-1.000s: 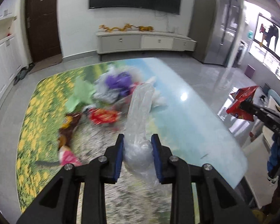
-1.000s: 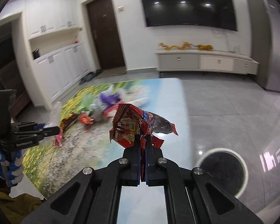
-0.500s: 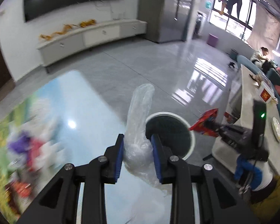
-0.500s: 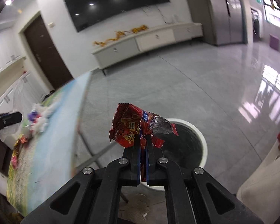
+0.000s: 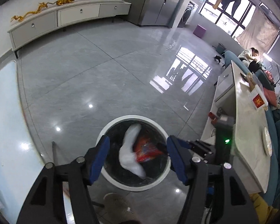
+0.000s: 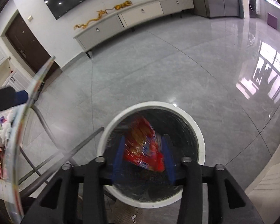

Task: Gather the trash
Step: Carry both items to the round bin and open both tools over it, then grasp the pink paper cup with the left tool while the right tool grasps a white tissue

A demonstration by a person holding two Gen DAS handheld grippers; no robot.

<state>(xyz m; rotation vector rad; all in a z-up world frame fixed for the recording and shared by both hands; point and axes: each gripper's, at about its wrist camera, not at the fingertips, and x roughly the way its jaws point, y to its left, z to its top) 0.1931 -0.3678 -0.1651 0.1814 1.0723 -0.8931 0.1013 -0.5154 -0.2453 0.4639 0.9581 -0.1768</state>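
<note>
Grey floor, white bin [image 5: 132, 185] now below, both grippers' fingers just opened, plastic bag [image 5: 129, 147] and red wrapper [image 6: 143, 147] released.

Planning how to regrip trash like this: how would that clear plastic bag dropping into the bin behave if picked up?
The clear plastic bag is probably floppy: it curls and bends above the bin. It likely weighs very little, being thin, see-through film. Its glossy surface may slip, though the left gripper, jaws just opened, held it bunched.
</note>
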